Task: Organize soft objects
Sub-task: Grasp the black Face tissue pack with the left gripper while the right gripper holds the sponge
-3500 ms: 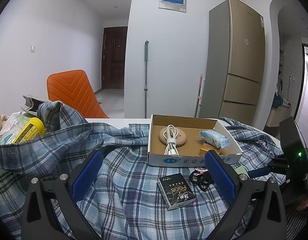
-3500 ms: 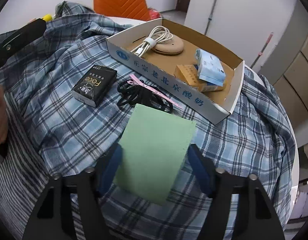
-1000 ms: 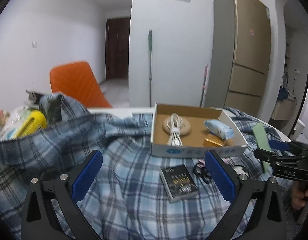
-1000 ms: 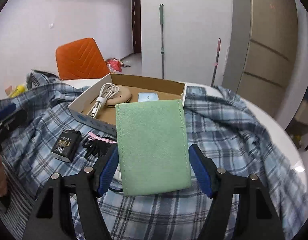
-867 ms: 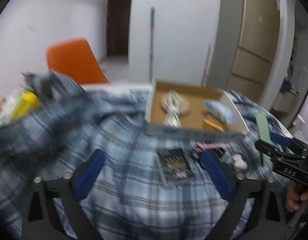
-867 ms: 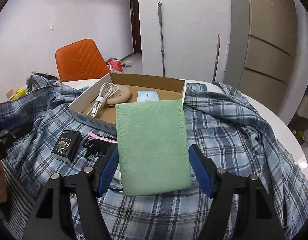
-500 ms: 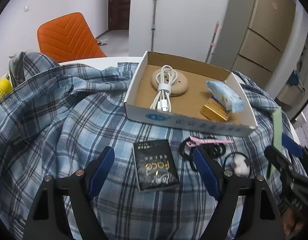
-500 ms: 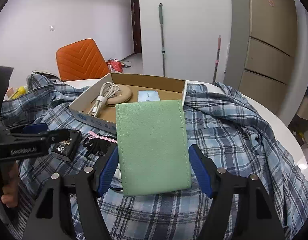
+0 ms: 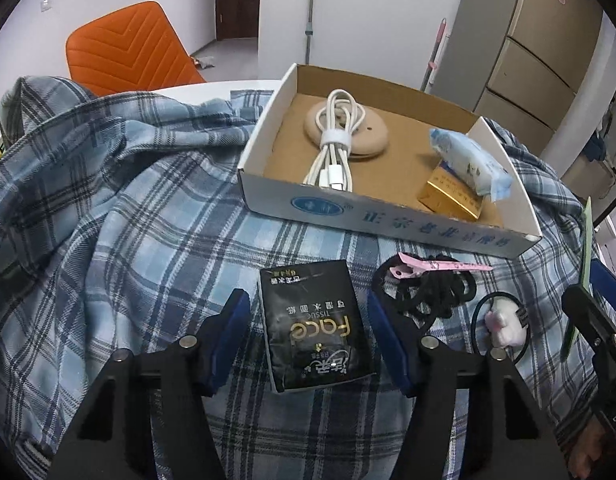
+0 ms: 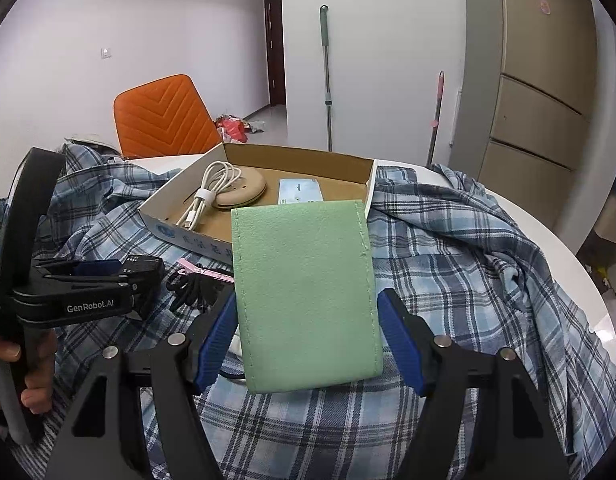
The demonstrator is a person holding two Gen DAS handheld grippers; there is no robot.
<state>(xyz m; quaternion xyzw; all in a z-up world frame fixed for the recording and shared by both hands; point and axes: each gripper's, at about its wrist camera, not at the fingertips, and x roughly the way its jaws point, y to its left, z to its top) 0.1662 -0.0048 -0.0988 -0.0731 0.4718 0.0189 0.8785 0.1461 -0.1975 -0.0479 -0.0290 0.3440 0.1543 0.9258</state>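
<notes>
A black "Face" tissue pack [image 9: 316,324] lies on the blue plaid shirt [image 9: 128,200]. My left gripper [image 9: 308,334] points down over it, one finger on each side. Its jaws are closing, and a thin gap still shows beside the left pad. My right gripper [image 10: 308,336] is shut on a green felt pouch [image 10: 304,296], held upright above the shirt. From the left wrist view that pouch [image 9: 586,240] shows edge-on at the far right. In the right wrist view the left gripper [image 10: 108,276] sits low at the left, with a hand on its handle.
A cardboard tray [image 9: 388,216] behind the pack holds a white cable, a beige round pad, a blue tissue pack and a gold box. Black hair ties [image 9: 432,292], a pink clip [image 9: 436,266] and a white fluffy tie [image 9: 504,320] lie beside it. An orange chair [image 9: 124,48] stands behind.
My left gripper has tipped down and come in over the black tissue pack, and its jaws have narrowed around it. The right gripper has stayed still with the green pouch.
</notes>
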